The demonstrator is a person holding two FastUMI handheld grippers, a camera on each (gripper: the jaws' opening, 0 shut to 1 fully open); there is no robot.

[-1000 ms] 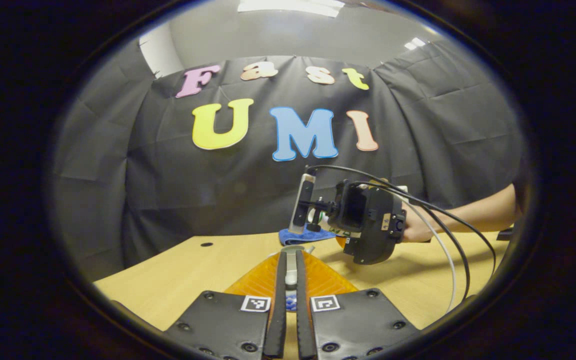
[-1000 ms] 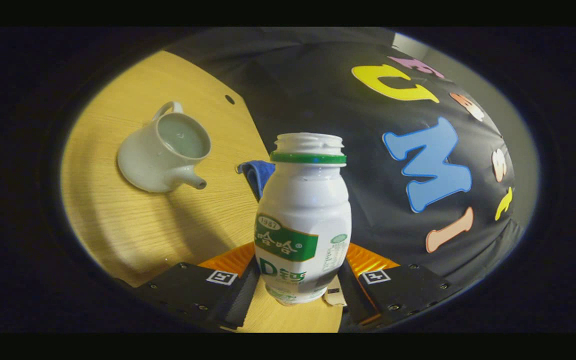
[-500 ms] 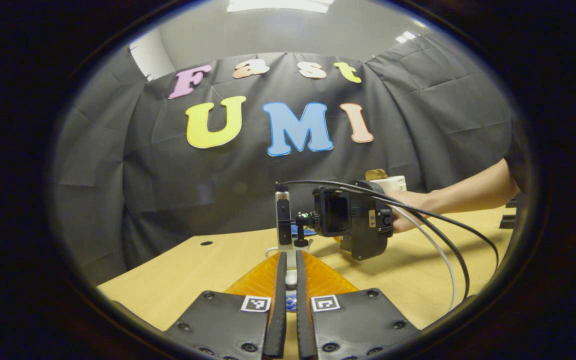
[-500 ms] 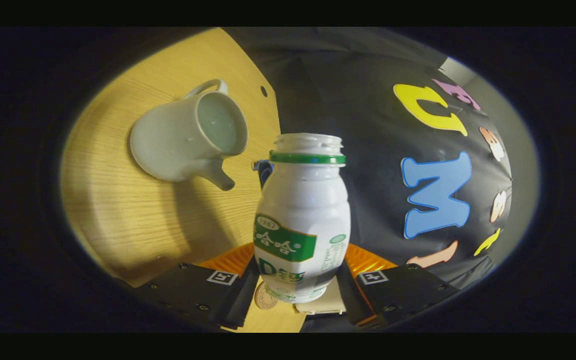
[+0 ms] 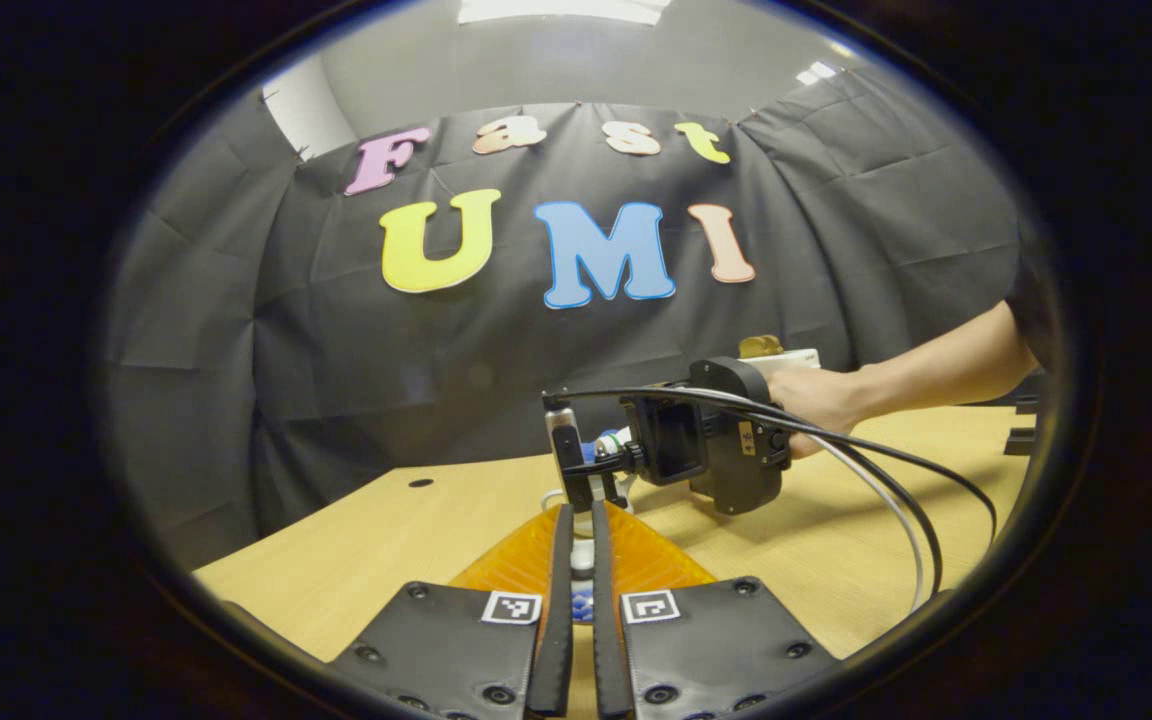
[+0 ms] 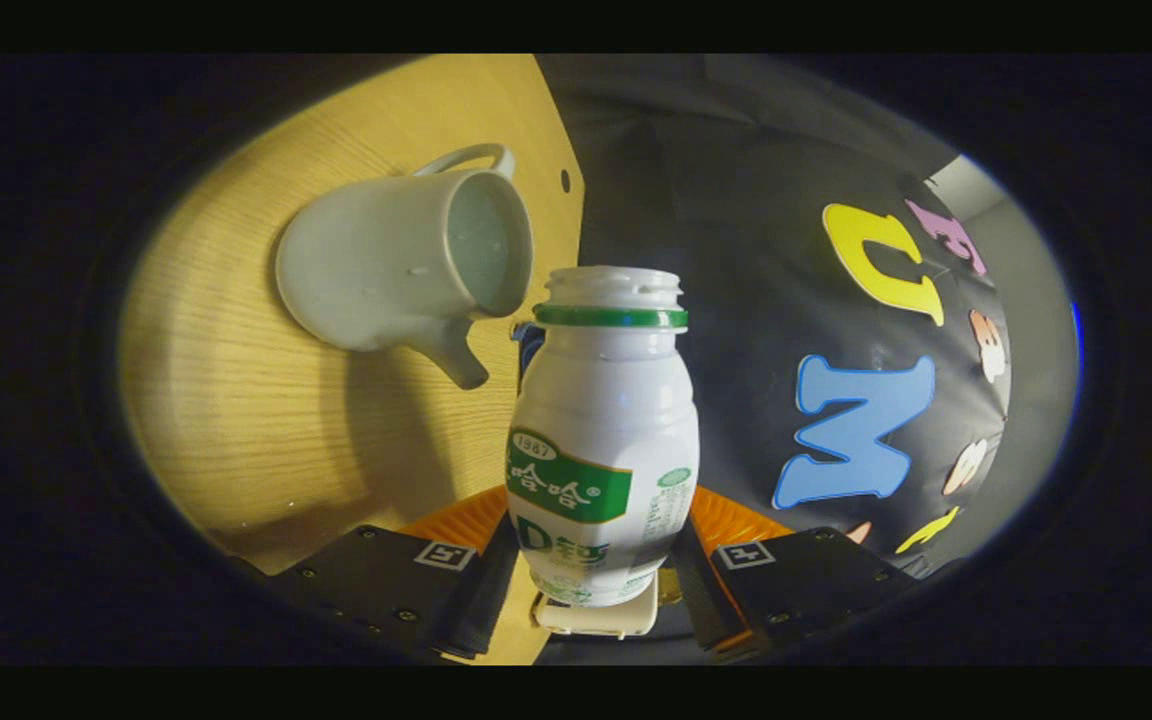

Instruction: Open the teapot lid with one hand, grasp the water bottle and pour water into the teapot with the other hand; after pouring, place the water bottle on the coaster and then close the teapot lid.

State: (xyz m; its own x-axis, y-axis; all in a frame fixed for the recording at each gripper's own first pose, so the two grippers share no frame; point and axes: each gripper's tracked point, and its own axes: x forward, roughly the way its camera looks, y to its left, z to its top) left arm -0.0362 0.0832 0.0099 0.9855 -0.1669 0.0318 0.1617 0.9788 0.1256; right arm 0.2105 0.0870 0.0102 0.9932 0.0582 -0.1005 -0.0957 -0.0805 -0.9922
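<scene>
The table (image 6: 256, 400) at the left of the right gripper view looks like pale wood with fine grain and a matt finish. The teapot (image 6: 386, 270) in the upper left seems glazed ceramic, smooth with a soft shine. The water bottle (image 6: 604, 420) in the centre is smooth glossy plastic with a printed label. The wall (image 5: 336, 330) is matt creased cloth.
</scene>
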